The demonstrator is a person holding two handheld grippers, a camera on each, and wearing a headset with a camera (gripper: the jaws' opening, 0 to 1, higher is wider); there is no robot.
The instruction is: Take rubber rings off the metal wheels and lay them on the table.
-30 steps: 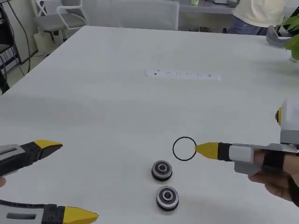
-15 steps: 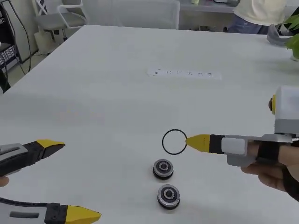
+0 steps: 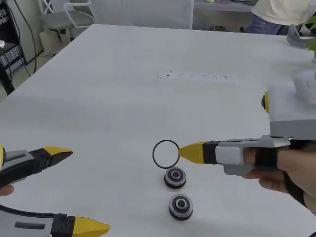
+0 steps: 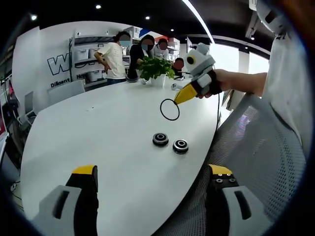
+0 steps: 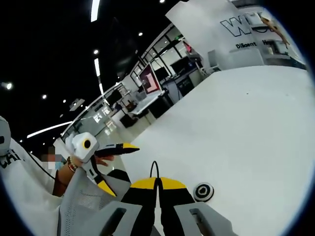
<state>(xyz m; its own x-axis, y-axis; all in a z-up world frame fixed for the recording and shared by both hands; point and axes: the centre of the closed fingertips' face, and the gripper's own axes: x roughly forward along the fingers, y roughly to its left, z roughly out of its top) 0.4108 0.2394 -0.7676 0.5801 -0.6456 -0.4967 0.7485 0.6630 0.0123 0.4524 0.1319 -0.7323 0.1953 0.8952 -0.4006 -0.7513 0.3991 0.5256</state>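
I am pinching the black rubber ring (image 3: pixel 165 154) upright in my right claw (image 3: pixel 180 152), its yellow tips closed, ring hovering just beyond 2 metal wheels (image 3: pixel 175 177) (image 3: pixel 180 206) sitting near each other on the white counter (image 3: pixel 123 98), my left claw (image 3: pixel 90 190) gaping wide at near left.

A large white table (image 3: pixel 123 74) spreads across the head view, with a socket strip (image 3: pixel 197 76) set in it at 12 o'clock. Past its far edge a grey chair (image 3: pixel 64 15) stands at 11 o'clock and a dark rack (image 3: pixel 6 44) at 9, on pale floor (image 3: pixel 37 52). Green leaves (image 3: pixel 312 42) poke in at 2 o'clock.

In the left gripper view a white wall (image 4: pixel 34 64) with dark lettering sits at 10 o'clock, with shelves (image 4: pixel 88 54) beside it. People (image 4: pixel 113 54) and a plant (image 4: pixel 156 69) are at 12, a bright window (image 4: pixel 248 61) at 2 and a mesh chair (image 4: pixel 256 147) at 4. The ceiling (image 4: pixel 147 14) is dark, with spotlights.

The right gripper view has strip lights (image 5: pixel 94 10) at 11 o'clock and desks with screens (image 5: pixel 147 77) at 12.
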